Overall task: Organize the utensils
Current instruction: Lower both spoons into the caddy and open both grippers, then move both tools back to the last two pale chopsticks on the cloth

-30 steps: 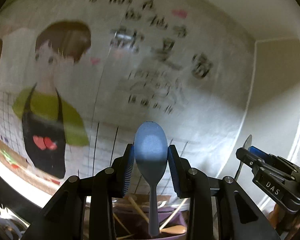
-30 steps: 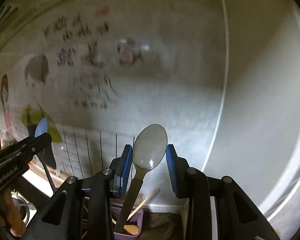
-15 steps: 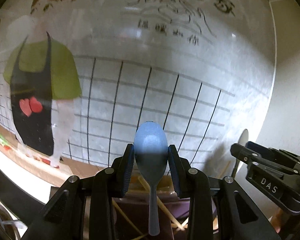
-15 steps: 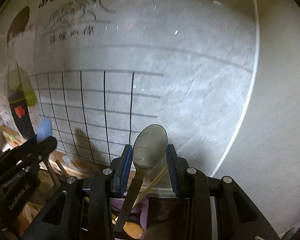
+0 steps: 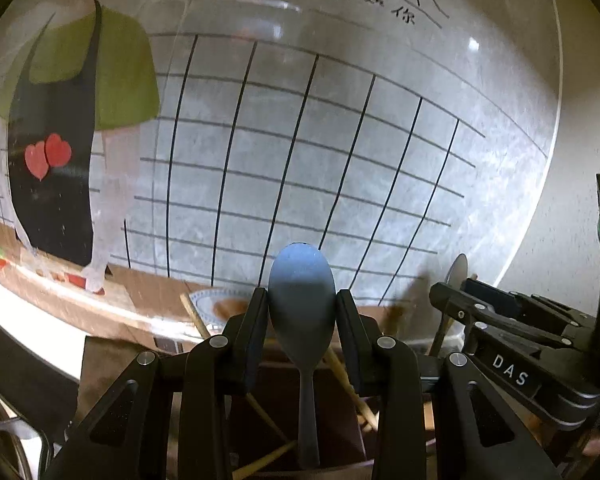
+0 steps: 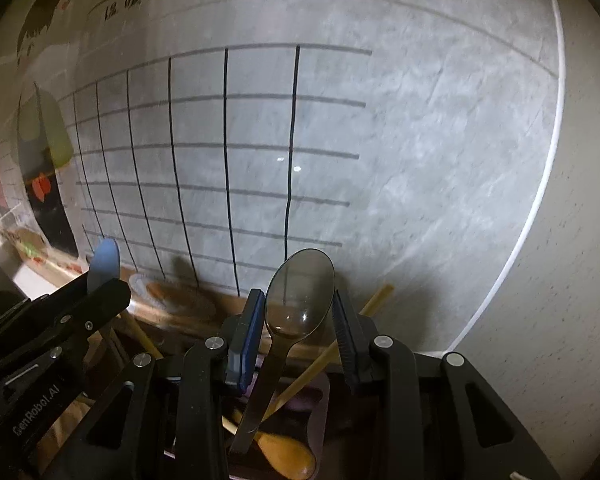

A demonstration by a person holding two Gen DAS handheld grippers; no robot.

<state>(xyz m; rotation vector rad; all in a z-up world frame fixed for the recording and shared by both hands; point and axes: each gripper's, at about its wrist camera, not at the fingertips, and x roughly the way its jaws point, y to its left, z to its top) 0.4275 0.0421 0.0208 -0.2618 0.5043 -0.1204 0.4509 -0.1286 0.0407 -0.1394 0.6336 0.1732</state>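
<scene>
Gripping blue spoon (image 5: 302, 304) in left gripper (image 5: 302, 326) "GenRobot.AI" | right gripper (image 6: 298, 320) "DAS" clamps metal spoon (image 6: 300, 292)

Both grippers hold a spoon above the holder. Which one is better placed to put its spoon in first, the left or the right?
Probably the left. The blue spoon hangs straight, handle tip low among the chopsticks. The right gripper's metal spoon hangs tilted, above the wooden spoon.

Both wrist views face the nearby gridded wall (image 5: 340, 160), side by side.
</scene>
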